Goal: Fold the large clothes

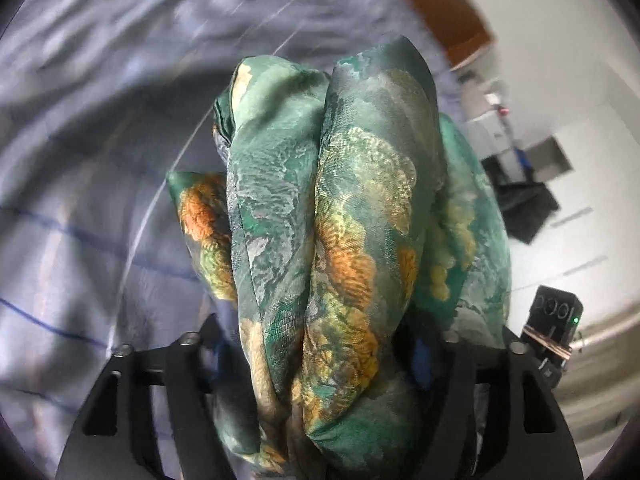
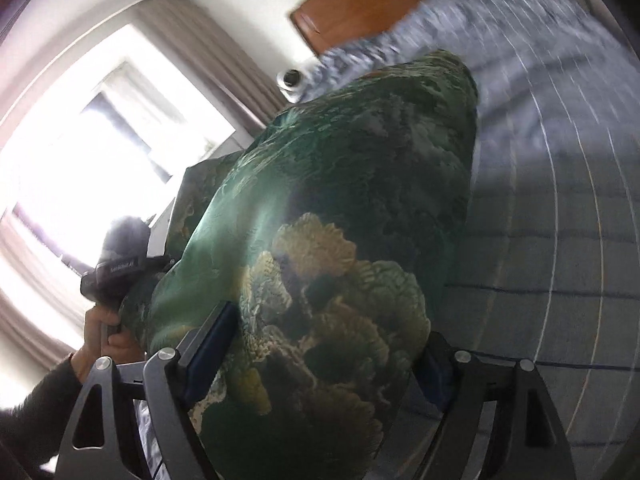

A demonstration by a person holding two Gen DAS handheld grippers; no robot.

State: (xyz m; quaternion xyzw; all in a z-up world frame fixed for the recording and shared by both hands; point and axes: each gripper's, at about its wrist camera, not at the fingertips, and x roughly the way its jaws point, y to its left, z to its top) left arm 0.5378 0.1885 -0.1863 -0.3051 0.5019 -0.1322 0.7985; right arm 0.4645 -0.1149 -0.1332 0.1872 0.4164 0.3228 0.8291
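While each claw [image 1: 320, 344] [image 2: 320, 344] clamps it, the bunched garment [image 1: 344, 200] runs lengthwise straight ahead.

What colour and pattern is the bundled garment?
Green garment with orange-yellow floral patches; clearest in the left wrist view.

Bunched green garment [image 1: 332, 216], orange-gold floral print, seemingly lifted above the bed

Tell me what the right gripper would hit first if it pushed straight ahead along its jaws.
The green floral garment: it fills the space between the jaws of the right gripper and bulges ahead of them. Past it lies the grey checked bedsheet, probably next, though blur leaves the depth uncertain.
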